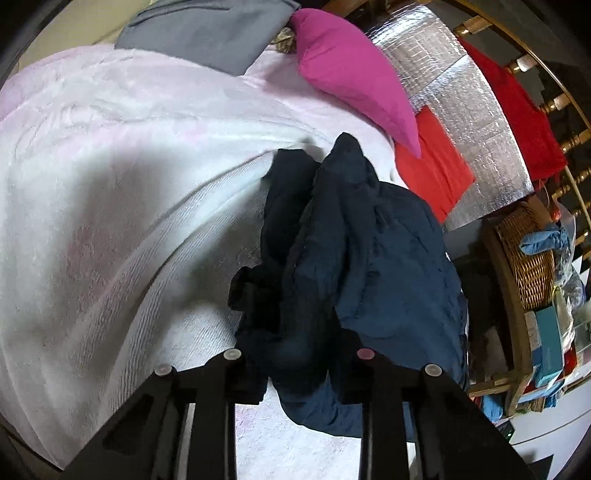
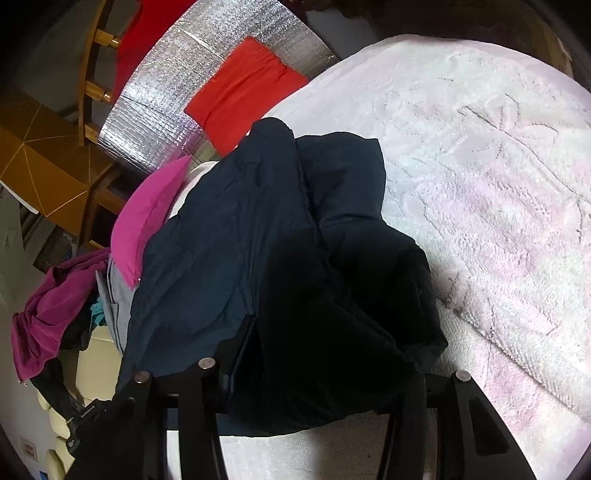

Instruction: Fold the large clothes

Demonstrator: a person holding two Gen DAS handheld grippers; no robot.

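Note:
A dark navy jacket [image 1: 388, 258] lies crumpled on a white and pale pink fluffy blanket [image 1: 110, 184]. In the left wrist view my left gripper [image 1: 301, 369] sits at the jacket's near end, with a fold of the navy cloth bunched between its black fingers [image 1: 354, 373]. The right wrist view shows the same jacket [image 2: 240, 240] heaped on the blanket [image 2: 480, 184]. A thick dark bundle of it fills the gap of my right gripper [image 2: 325, 384] and drapes over the fingers, hiding the pads.
A magenta pillow [image 1: 351, 74] and a grey cloth [image 1: 207, 29] lie at the blanket's far side. An orange-red cloth [image 1: 432, 170] rests on a silver foil mat [image 1: 461, 110]. A wicker basket [image 1: 528, 258] stands at the right. A purple garment [image 2: 48, 302] hangs at the left.

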